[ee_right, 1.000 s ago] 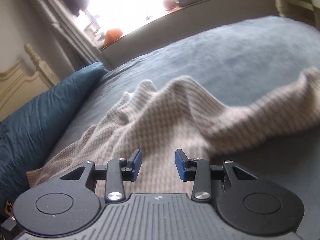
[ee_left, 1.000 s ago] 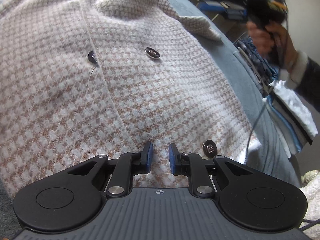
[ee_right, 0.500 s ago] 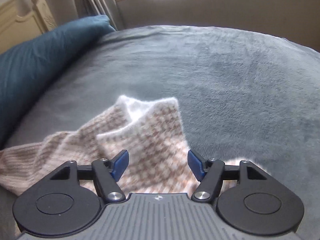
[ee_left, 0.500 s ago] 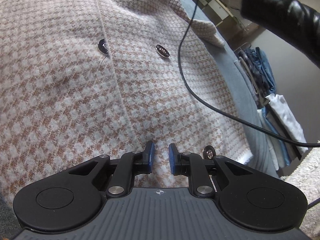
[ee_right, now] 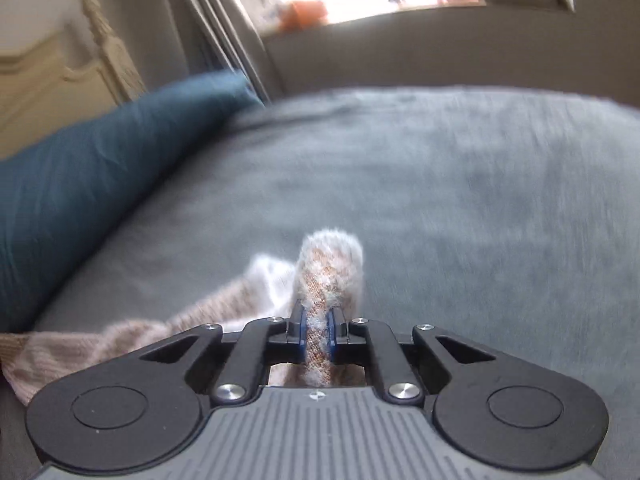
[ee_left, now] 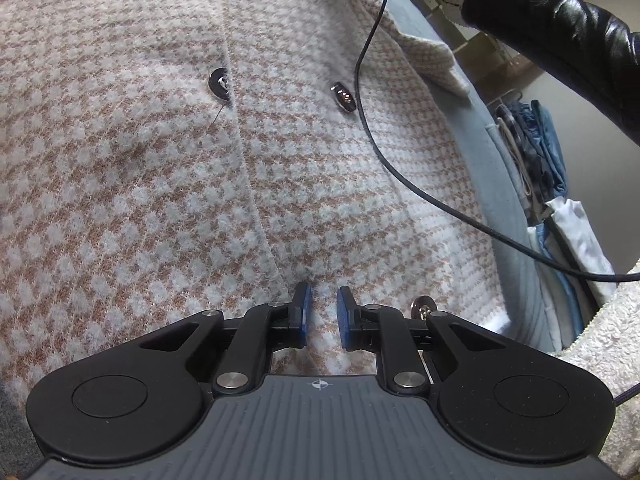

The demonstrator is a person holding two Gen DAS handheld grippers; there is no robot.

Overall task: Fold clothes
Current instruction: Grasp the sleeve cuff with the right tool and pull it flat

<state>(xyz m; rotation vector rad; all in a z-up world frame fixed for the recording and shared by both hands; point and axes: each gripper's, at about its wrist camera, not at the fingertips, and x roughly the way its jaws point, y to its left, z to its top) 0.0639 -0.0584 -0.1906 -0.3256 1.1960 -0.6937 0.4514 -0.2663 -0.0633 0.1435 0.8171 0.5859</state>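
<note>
Closing on a bunched fold of the houndstooth knit cardigan (ee_right: 330, 280), the right gripper (ee_right: 317, 334) has its jaws squeezed onto the fabric, the blue pads (ee_right: 303, 332) pressed against both sides of the roll, which pokes up past the tips; more of the cardigan trails away to the lower left across the grey-blue bed (ee_right: 460, 184), with a ribbed hem at the far left edge. Beyond it a teal pillow (ee_right: 100, 176) lies along the left side, a cream carved headboard (ee_right: 80, 64) stands behind that, and a bright window sill runs along the top; this view is smeared by motion. In the left wrist view the left gripper (ee_left: 321, 316) has its jaws drawn nearly together, a narrow gap between the pads with cardigan fabric showing in it; whether they pinch the cloth cannot be told. The cardigan is spread flat on the bed, filling most of the view, its front edge running up from the jaws, with one dark button (ee_left: 219, 83) at that edge, a second button (ee_left: 343, 96) to its right and a third button (ee_left: 424, 305) just beside the right finger. A black cable (ee_left: 400, 172) hangs across the cloth, and a black leather sleeve (ee_left: 560, 32) crosses the top right corner above folded clothes (ee_left: 540, 156) stacked past the bed's edge
</note>
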